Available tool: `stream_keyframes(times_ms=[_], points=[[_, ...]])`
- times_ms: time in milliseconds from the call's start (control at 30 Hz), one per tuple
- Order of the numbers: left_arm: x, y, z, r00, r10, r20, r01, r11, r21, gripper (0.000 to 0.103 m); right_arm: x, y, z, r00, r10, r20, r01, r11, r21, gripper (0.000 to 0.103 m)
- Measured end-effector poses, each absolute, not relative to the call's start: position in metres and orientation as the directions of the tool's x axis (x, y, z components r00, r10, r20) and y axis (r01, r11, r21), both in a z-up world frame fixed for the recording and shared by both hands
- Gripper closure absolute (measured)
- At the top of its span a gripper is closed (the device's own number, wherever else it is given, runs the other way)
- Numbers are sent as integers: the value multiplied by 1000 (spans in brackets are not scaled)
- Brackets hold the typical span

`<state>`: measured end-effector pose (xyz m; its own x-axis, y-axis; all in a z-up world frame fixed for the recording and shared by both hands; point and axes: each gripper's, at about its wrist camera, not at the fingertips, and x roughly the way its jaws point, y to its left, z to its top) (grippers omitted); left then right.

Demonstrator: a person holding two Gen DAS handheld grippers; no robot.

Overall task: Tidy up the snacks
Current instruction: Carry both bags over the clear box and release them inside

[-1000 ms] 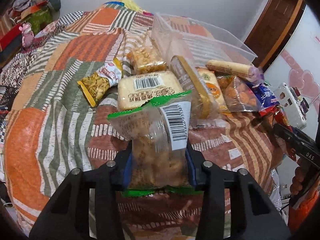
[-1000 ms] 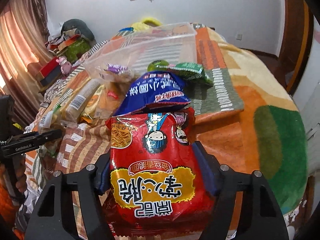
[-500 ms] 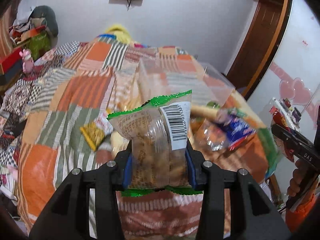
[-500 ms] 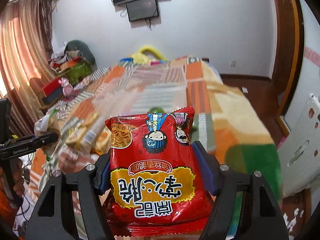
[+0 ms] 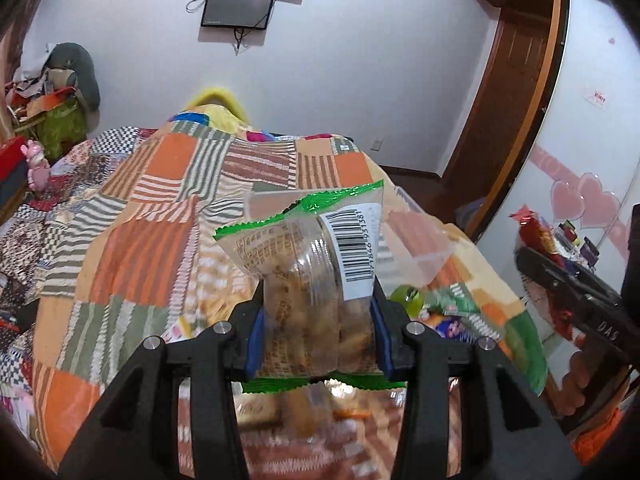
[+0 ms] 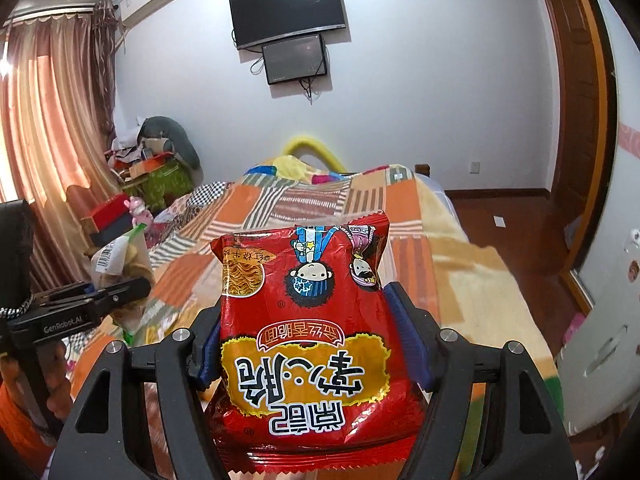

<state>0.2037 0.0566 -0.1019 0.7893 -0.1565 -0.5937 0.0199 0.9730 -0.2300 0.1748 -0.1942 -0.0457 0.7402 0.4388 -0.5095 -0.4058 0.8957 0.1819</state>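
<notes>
My left gripper (image 5: 316, 332) is shut on a clear snack bag with green edges and a barcode (image 5: 316, 264), held up above the bed. My right gripper (image 6: 310, 344) is shut on a red noodle snack bag (image 6: 304, 320), also lifted high. In the right wrist view the left gripper (image 6: 116, 292) with its clear bag (image 6: 116, 256) shows at the left edge. At the right edge of the left wrist view, the right gripper (image 5: 536, 264) carries the red bag (image 5: 538, 236). A clear plastic bin (image 5: 424, 256) lies on the bed behind the clear bag. Loose snacks (image 5: 440, 312) lie blurred below it.
A patchwork quilt (image 5: 160, 208) covers the bed. Clutter and a pink toy (image 6: 140, 208) sit at the bed's left. A wall screen (image 6: 288, 8) hangs ahead. A wooden door (image 5: 508, 100) and wardrobe stand right. A person's hand (image 6: 56, 380) holds the left gripper.
Both grippers have risen and tipped upward with their bags still held. The snack pile and bin have dropped low in both views, and the far wall and screens have come into view.
</notes>
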Motion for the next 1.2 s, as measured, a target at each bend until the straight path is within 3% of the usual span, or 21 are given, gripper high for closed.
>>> stream_keyframes(times_ms=[533,1000,1200], points=[[300,54,-115,770,-120,-627,-10,980,-199,60,245,-166,-56,739,373,-561,-379,919,112,35],[361,51,-159,660,-125,-741,-14,984,-178,59,279,-140,-96,614,328,-718,-425,904,49,35],[368,57,-169,625,-134,-769,-31,980,-195,57,281,-141,-94,589,327,-739,-439,897,47,35]])
